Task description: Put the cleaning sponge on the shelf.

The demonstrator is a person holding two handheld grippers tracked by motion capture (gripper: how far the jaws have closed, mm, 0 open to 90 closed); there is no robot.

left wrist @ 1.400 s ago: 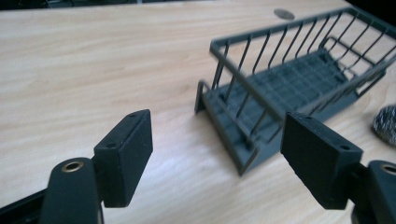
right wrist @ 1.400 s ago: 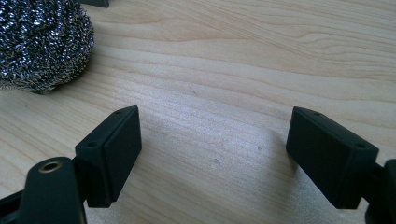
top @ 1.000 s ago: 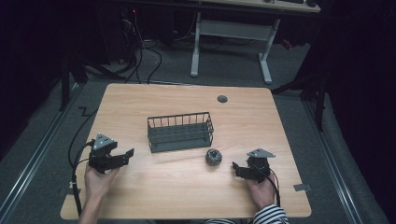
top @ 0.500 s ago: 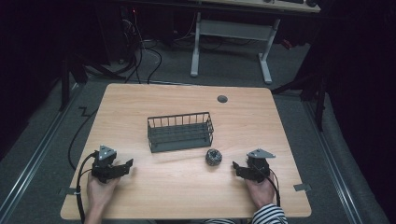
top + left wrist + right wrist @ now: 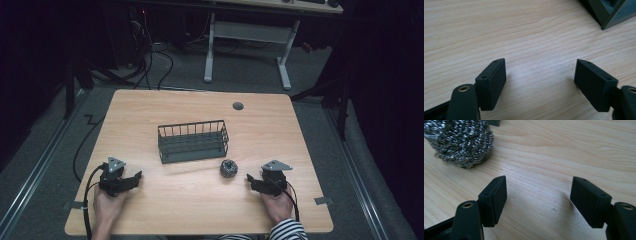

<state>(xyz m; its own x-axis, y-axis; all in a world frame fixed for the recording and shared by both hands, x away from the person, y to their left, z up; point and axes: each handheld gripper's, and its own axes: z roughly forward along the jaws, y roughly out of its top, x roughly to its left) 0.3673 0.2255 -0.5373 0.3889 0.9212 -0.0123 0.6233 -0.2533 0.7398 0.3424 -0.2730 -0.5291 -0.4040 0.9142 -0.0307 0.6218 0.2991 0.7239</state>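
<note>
The right claw point(image 5: 251, 181) rests low on the pale wooden worktop point(image 5: 200, 205) with its two black jaws standing apart and nothing between them; they have just been closing, yet bare wood is all that lies in the gap in the right gripper view. Just ahead of that claw and a little to its left sits the round silvery steel-wool scouring ball point(image 5: 460, 142), apart from the jaw tips and not touched by them. It looks like a springy tangle of thin metal ribbon, so I judge it very light, soft and compressible instead of stiff: it should squash under the pads and spring back, and its rough, snaggy surface should give plenty of grip with little risk of slipping or breaking. The best hold is probably across its widest middle, with the jaws low enough to straddle the bulk, since a pinch on the outer loops alone might only tug strands loose. Being so light, it may skid or roll if one jaw nudges it first. Beyond the ball stands the dark green wire basket point(image 5: 192, 141), near it but apart. Far across from the right claw, the left claw point(image 5: 134, 178) lies low on the worktop, jaws wide and empty, a corner of the basket ahead of it.
</note>
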